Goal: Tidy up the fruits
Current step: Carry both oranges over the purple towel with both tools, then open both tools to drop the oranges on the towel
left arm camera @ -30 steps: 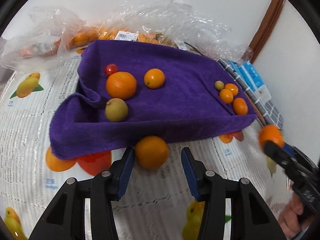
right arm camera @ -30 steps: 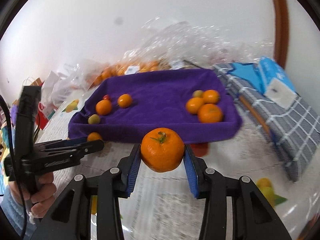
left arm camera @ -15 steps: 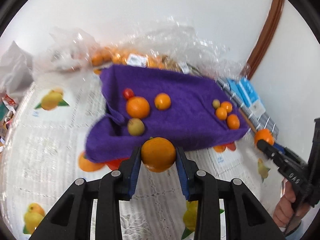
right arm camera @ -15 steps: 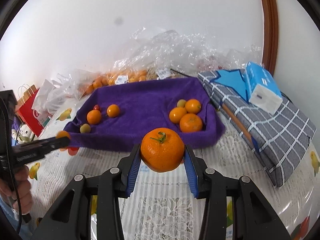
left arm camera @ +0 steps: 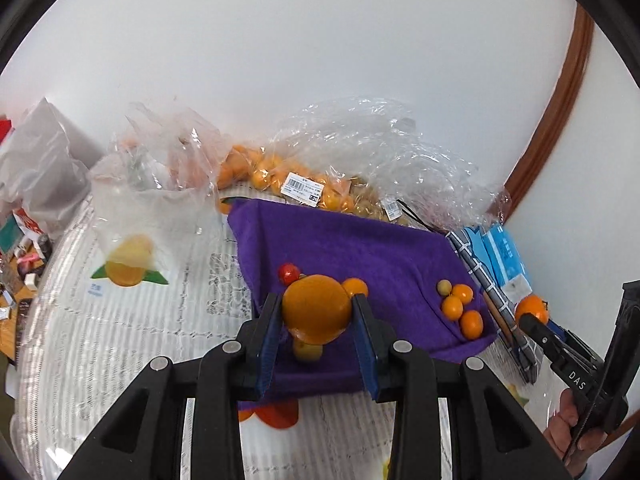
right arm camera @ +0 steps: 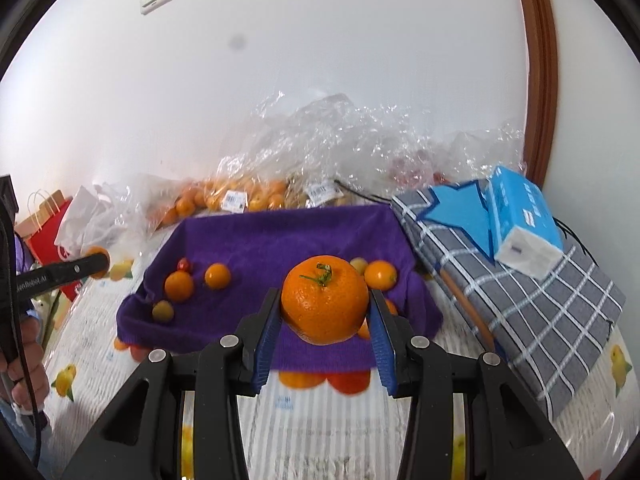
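My left gripper is shut on an orange and holds it raised in front of the purple towel. My right gripper is shut on a stemmed orange, also raised before the towel. On the towel's left lie a red cherry tomato, two oranges and a green-yellow fruit. On its right lies a cluster of small oranges. The right gripper with its orange shows at the right of the left wrist view.
Clear plastic bags of oranges lie behind the towel by the wall. A grey checked cloth with a blue tissue pack lies to the right. A fruit-printed tablecloth covers the table. A red paper bag stands at left.
My left gripper closed on the orange that lay on the table and lifted it. Both grippers rose and drew back from the towel. The right gripper kept its orange.
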### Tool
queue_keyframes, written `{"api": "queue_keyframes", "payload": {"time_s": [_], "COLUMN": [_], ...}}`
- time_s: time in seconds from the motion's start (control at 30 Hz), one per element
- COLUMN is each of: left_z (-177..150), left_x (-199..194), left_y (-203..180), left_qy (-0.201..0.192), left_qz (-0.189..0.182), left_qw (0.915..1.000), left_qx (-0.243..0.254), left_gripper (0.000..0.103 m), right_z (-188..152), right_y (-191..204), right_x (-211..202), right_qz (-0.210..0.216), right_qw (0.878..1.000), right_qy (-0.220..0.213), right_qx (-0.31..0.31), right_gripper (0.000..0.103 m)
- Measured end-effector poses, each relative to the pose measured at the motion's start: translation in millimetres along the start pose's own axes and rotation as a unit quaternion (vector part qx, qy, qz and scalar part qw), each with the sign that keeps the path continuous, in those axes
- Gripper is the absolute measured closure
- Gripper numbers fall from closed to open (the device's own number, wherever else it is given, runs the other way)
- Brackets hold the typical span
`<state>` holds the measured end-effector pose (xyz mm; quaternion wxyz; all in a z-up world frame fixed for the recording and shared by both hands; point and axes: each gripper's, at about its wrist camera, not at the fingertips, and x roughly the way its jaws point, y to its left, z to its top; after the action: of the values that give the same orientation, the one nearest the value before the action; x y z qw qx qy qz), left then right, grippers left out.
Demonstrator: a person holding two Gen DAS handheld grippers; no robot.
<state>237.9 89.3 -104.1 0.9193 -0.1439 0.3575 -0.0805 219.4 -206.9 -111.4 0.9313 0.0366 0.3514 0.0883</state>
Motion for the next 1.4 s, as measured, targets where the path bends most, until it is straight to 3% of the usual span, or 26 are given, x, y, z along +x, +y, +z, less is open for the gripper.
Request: {"api": "queue_keyframes", "payload": {"time_s": [0.23, 0.43, 0.83, 1.2, 1.4], "left_z": [-2, -15, -31, -30, -25], "left_x": [43, 77, 95, 86, 32], "left_y": [-17, -31, -29, -38, -46], "left_qy": [0.024, 0.045, 0.065, 0.060, 0.032], "left_qz": [-0.024, -0.023, -0.026, -0.012, -0.019], "left_qw": [0.9994, 0.9985, 0.9969, 0.9968, 0.9989], "left_qx": [0.002, 0.022, 0.036, 0.051, 0.028], "left_gripper": [0.070, 0.070, 0.070, 0.069, 0.054], "right_z": [3, -11, -26, -28, -18], "right_y": [8, 7, 7, 8, 9], "right_x": [44, 76, 101, 86, 30], "right_qz": [0.018, 0.020, 0.026, 0.017, 0.015], "right_qw": [1.000, 0.999, 0.997, 0.998, 0.999], "right_qy": [0.021, 0.048, 0.077, 0.053, 0.037], "right_qx": [-0.003, -0.008, -0.012, -0.010, 0.022], "right_gripper": [0.061, 0.061, 0.061, 0.059, 0.049]}}
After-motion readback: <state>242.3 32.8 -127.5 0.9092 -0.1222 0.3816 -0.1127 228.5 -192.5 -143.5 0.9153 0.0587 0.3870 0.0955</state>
